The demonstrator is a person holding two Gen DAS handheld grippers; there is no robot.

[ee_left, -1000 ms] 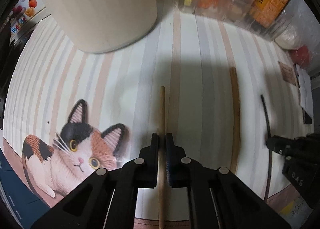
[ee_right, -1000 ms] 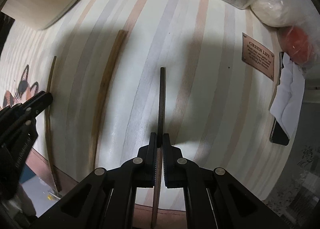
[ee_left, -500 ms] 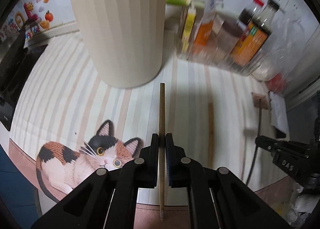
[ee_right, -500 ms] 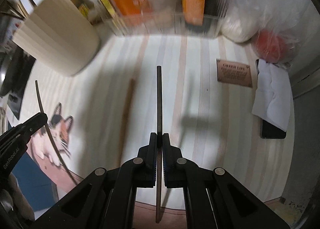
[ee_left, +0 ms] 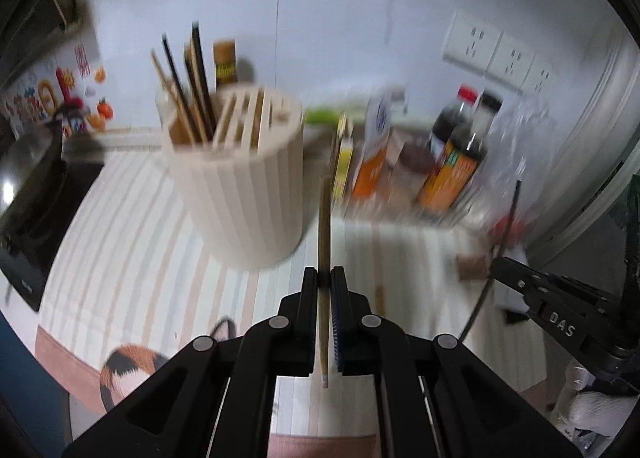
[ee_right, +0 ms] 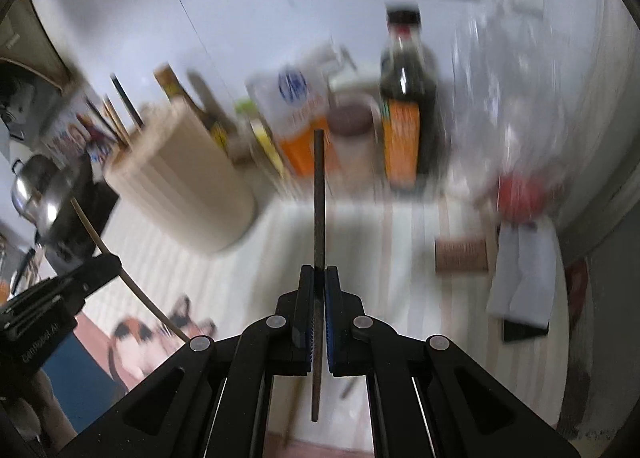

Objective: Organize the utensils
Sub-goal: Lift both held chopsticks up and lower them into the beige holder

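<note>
Two chopsticks are up off the mat, one in each of your grippers. From the left wrist view, your left gripper (ee_left: 324, 278) has its jaws pinched tight on a light wooden chopstick (ee_left: 323, 226), which points ahead toward the gap between the ribbed cream utensil holder (ee_left: 236, 194) and the row of bottles (ee_left: 456, 162). Striped mat (ee_left: 132, 258) lies bare to the left below the holder; a stove edge (ee_left: 32, 218) bounds it on the far left. Your right gripper (ee_left: 496, 264) shows at the right edge, carrying a dark chopstick (ee_left: 508, 226).

From the right wrist view, your right gripper (ee_right: 319, 278) is clamped on the dark chopstick (ee_right: 319, 198), angled down toward the bottles (ee_right: 404, 130). The holder (ee_right: 180, 186) sits up to the left. Your left gripper (ee_right: 108, 266) enters low on the left with its light chopstick (ee_right: 132, 282). One more chopstick (ee_right: 294, 406) lies on the mat (ee_right: 400, 242) beneath your jaws.
</note>
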